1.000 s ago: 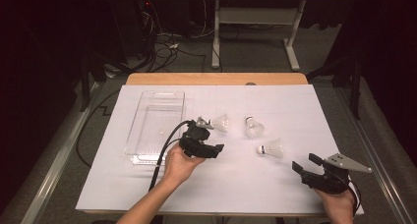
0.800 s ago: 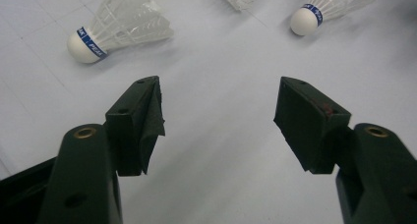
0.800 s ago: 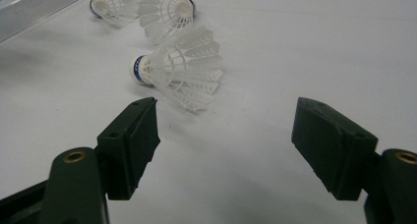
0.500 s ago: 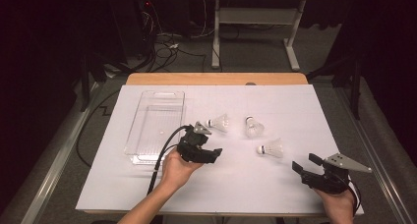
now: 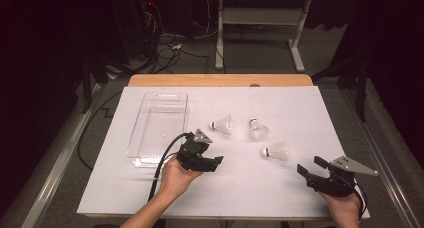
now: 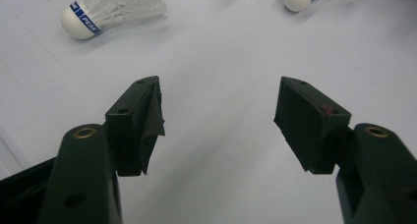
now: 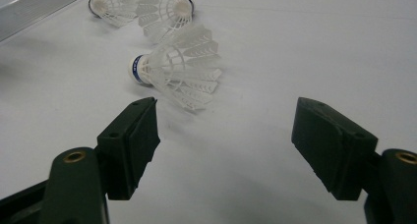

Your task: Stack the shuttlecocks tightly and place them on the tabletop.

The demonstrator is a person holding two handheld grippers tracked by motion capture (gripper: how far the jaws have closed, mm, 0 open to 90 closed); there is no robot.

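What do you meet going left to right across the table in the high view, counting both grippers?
Clear tray → left gripper → left shuttlecock → middle shuttlecock → right shuttlecock → right gripper, both grippers with jaws apart and empty.

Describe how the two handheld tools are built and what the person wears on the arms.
Both the left tool and right tool are black, with two blocky jaws showing brass-coloured rivets. Each carries a grey three-cornered plate on top and trails a black cable. The forearms are bare, with no sleeves in sight.
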